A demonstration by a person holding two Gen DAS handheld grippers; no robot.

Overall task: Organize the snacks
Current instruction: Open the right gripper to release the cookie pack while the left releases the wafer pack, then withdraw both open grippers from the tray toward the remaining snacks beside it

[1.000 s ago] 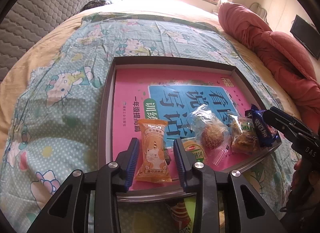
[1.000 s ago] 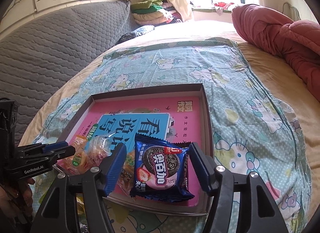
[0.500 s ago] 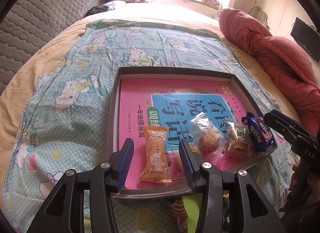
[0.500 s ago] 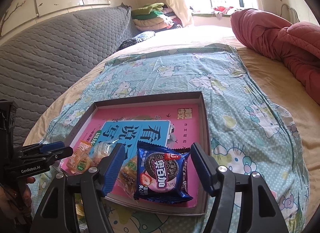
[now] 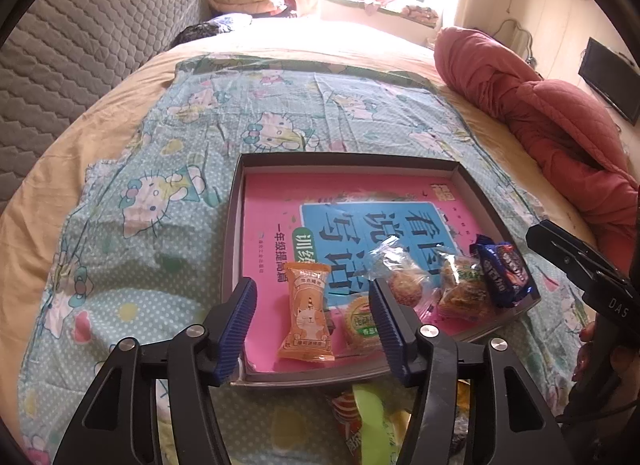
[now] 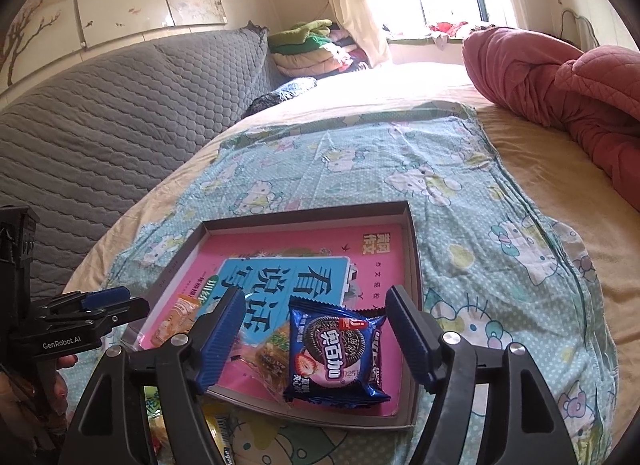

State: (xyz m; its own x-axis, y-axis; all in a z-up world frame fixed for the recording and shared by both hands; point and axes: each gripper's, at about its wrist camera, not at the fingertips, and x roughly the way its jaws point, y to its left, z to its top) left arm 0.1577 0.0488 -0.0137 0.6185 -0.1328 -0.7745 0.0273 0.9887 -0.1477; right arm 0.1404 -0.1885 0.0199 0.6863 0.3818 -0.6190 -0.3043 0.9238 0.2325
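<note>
1. The orange snack packet (image 5: 307, 313) bears a cartoon cat and crimped ends; it lies flat in the near part of the tray (image 5: 236, 225).
2. The blue cookie packet (image 6: 336, 353) shows a dark sandwich biscuit and a strawberry; it lies flat at the tray's near right corner.
3. The left gripper (image 5: 312, 317) has its jaws opening; the orange snack packet lies between them, clear of both blue pads.
4. The right gripper (image 6: 316, 333) has its jaws opening; the blue cookie packet lies between them, untouched by either pad.
5. The tray has low dark walls and rests on a cartoon-print cloth (image 5: 168, 201). Its far half is bare of snacks, and open cloth lies left of it and beyond it.
6. The tray holds a pink book (image 5: 272, 201) covering its floor. On the book's near edge, in a row: the orange snack packet, a round green-labelled snack (image 5: 360, 319), a clear-wrapped round pastry (image 5: 400, 279), a clear-wrapped flaky pastry (image 5: 460, 289), and the blue cookie packet.
7. More packets (image 5: 372, 417) lie on the cloth just near of the tray.
</note>
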